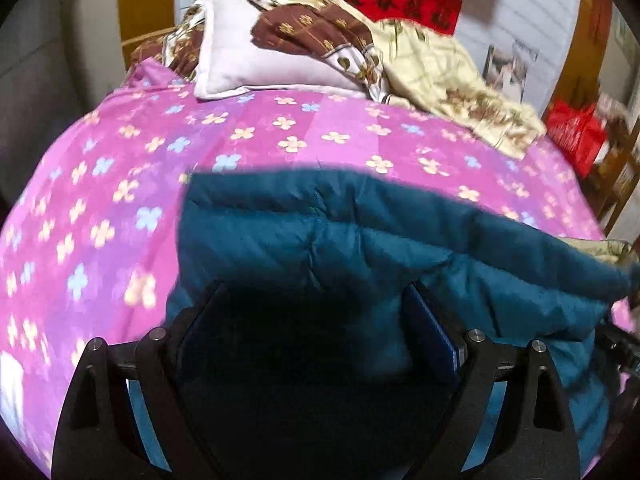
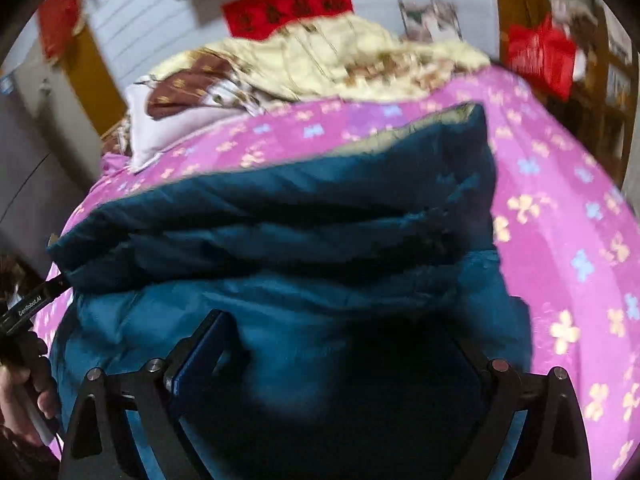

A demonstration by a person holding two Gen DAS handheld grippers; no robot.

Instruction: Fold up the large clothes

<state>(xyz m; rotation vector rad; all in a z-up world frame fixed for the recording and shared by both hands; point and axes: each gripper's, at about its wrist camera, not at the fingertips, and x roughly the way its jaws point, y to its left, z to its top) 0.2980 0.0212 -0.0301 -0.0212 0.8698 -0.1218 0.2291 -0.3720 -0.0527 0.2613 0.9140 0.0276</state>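
Right now we have the teal padded jacket (image 1: pixel 360 240) lying folded over on itself on the pink flowered bedspread (image 1: pixel 120 184), close to the near edge of the bed. Our left gripper (image 1: pixel 316 328) has its jaws spread wide with jacket fabric bulging between them, and our right gripper (image 2: pixel 340 344) looks the same, though we cannot tell whether either set of pads actually presses the cloth. We judge a fold is under way; next we need a firm hold on the near edge to carry it toward the far edge evenly.
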